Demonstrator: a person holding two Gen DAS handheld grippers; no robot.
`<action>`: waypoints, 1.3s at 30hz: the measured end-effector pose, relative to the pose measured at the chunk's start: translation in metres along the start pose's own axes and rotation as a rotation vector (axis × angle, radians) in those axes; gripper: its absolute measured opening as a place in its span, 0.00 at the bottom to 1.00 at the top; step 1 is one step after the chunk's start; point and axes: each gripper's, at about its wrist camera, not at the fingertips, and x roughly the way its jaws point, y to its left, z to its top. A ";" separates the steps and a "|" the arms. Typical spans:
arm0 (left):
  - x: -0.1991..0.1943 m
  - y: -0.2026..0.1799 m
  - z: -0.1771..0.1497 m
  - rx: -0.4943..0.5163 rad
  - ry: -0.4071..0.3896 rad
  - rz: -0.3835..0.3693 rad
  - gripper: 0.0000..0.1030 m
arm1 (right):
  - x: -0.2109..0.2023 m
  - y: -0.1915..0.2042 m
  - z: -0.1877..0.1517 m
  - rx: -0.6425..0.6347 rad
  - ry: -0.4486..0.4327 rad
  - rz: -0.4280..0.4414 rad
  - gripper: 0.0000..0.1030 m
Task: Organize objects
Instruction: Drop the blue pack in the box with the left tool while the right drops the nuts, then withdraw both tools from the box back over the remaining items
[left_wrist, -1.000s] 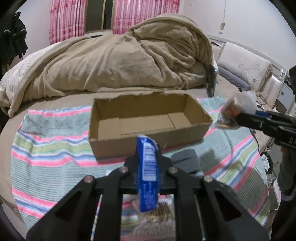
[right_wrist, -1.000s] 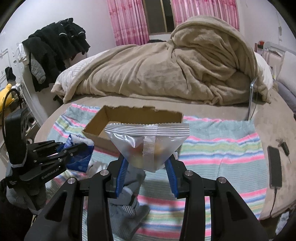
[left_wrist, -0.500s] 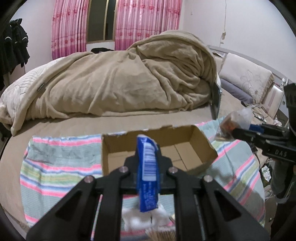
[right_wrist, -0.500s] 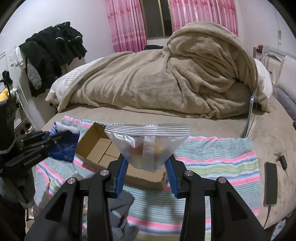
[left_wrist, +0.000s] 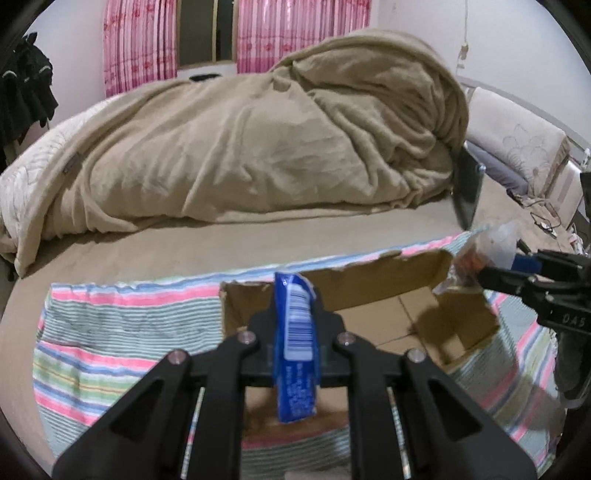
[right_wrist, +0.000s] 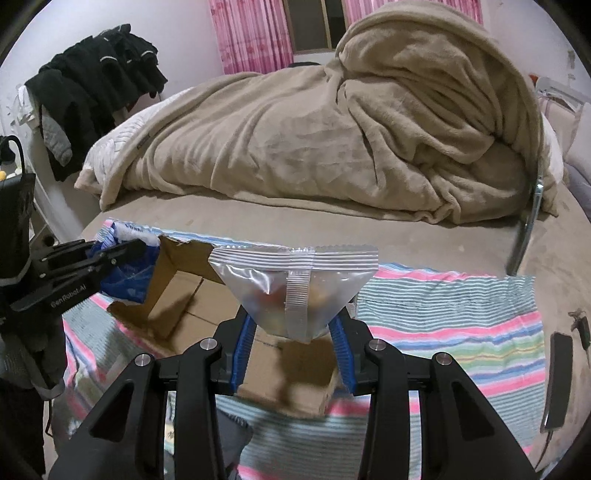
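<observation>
An open cardboard box (left_wrist: 376, 280) (right_wrist: 173, 273) lies on a striped cloth on the bed. My left gripper (left_wrist: 295, 347) is shut on a blue packet (left_wrist: 296, 332) with a barcode, held upright over the box's near wall. From the right wrist view the same left gripper (right_wrist: 125, 251) and blue packet (right_wrist: 129, 280) hang over the box's left end. My right gripper (right_wrist: 291, 332) is shut on a clear sealed snack pouch (right_wrist: 295, 284), above the box's near right part. In the left wrist view that pouch (left_wrist: 484, 251) and the right gripper (left_wrist: 476, 269) sit over the box's right end.
A big beige blanket (left_wrist: 266, 136) (right_wrist: 332, 129) is heaped on the bed behind the box. The striped cloth (left_wrist: 122, 332) (right_wrist: 450, 314) spreads to both sides. A dark phone (right_wrist: 557, 369) and keys lie on the bed's right edge. Black clothes (right_wrist: 92, 85) hang at left.
Both grippers moved forward with their loads, from in front of the box to over it. The box now lies right beneath both, and the grey item and cotton swabs near the front dropped from view.
</observation>
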 end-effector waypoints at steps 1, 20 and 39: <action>0.004 0.001 0.000 0.000 0.007 -0.003 0.13 | 0.004 0.001 0.001 -0.003 0.005 0.001 0.40; 0.032 0.011 -0.020 -0.045 0.118 -0.011 0.31 | 0.038 0.016 -0.023 0.015 0.106 0.018 0.53; -0.064 -0.013 -0.043 -0.039 0.035 -0.037 0.68 | -0.049 0.040 -0.039 0.002 0.015 0.028 0.62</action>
